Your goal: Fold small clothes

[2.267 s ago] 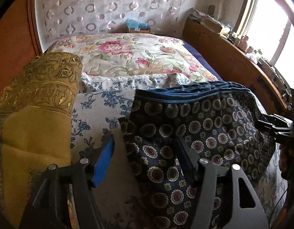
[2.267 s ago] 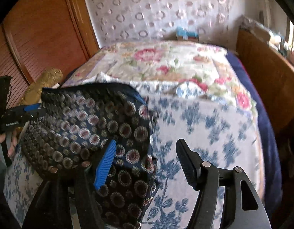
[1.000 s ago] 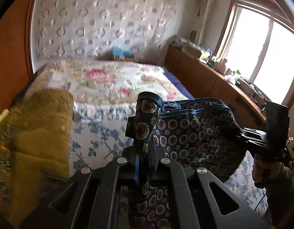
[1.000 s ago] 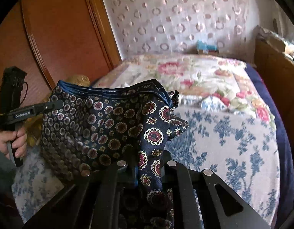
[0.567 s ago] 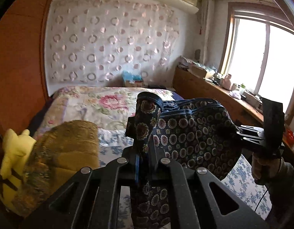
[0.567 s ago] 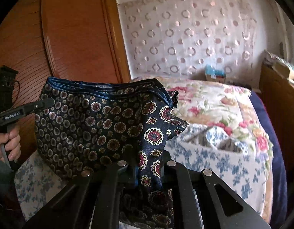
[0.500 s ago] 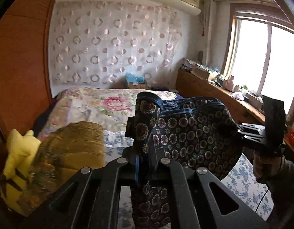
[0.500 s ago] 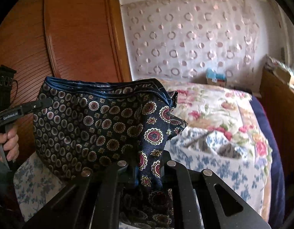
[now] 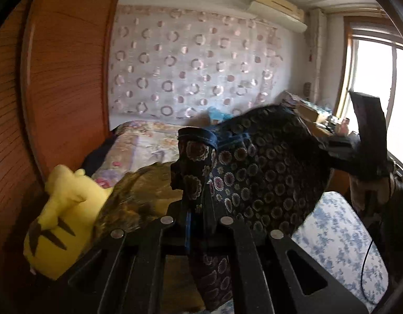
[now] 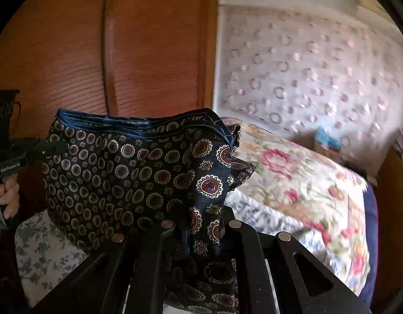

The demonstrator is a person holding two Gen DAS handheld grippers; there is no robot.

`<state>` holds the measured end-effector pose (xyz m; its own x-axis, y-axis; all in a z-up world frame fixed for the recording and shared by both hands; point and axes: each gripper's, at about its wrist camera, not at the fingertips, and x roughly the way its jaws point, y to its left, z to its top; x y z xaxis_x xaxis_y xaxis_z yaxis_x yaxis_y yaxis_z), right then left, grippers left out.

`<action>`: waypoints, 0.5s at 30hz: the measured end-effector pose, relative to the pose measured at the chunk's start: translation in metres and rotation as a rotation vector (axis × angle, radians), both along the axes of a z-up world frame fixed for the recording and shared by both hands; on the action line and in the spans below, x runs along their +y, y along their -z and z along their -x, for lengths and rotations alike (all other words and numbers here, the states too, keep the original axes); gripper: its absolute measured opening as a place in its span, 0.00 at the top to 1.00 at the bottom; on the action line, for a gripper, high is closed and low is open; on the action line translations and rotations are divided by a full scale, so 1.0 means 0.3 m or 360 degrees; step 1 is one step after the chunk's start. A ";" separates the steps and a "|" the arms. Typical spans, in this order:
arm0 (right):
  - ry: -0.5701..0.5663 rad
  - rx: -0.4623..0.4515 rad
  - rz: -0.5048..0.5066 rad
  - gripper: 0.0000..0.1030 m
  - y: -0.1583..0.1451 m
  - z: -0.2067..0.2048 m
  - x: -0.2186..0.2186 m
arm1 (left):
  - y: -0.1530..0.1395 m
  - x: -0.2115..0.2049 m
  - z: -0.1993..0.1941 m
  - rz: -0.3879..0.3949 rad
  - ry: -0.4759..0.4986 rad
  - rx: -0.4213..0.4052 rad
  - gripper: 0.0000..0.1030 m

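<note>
A small dark navy garment [image 9: 261,167] with a round medallion print and a blue waistband hangs in the air above the bed, stretched between my two grippers. My left gripper [image 9: 197,217] is shut on its left corner. My right gripper [image 10: 201,225] is shut on its right corner; the garment [image 10: 117,172] spreads out to the left of it there. The right gripper also shows at the right of the left wrist view [image 9: 358,144], and the left gripper at the left edge of the right wrist view [image 10: 23,154]. The pinched fabric hides the fingertips.
Below is a bed with a blue-flowered sheet [image 9: 340,240] and a floral quilt [image 10: 300,178]. A yellow plush toy [image 9: 62,212] and a gold patterned cushion [image 9: 141,198] lie at the left. A wooden wardrobe [image 10: 123,52] stands left, a window [image 9: 379,83] right.
Both grippers closed on the garment's corners and lifted it off the bed. Since half a second ago both views have swung left and up, with the garment still held between them.
</note>
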<state>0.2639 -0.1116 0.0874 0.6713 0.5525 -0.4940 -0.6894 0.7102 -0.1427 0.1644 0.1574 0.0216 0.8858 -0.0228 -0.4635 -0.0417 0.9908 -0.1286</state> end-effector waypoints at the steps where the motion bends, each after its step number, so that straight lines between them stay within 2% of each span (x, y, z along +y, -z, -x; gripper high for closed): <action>1: -0.0034 -0.0009 0.0035 0.90 -0.011 -0.025 0.036 | 0.012 0.002 0.014 -0.0037 -0.0034 0.0004 0.94; 3: -0.0114 -0.0018 0.0101 0.90 -0.025 -0.073 0.102 | 0.042 0.009 0.038 -0.0084 -0.0085 0.0011 0.94; 9: -0.0319 -0.0041 0.0296 0.90 -0.011 -0.213 0.334 | 0.147 0.097 0.098 0.0005 -0.0247 0.0071 0.94; 15: -0.0461 -0.0057 0.0400 0.90 0.028 -0.303 0.522 | 0.213 0.149 0.119 0.0052 -0.0357 0.0126 0.93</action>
<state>0.3547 0.0449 0.0791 0.5248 0.5862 -0.6172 -0.8476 0.4266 -0.3156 0.1289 0.2022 -0.0423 0.8314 0.1546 -0.5338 -0.2718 0.9509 -0.1479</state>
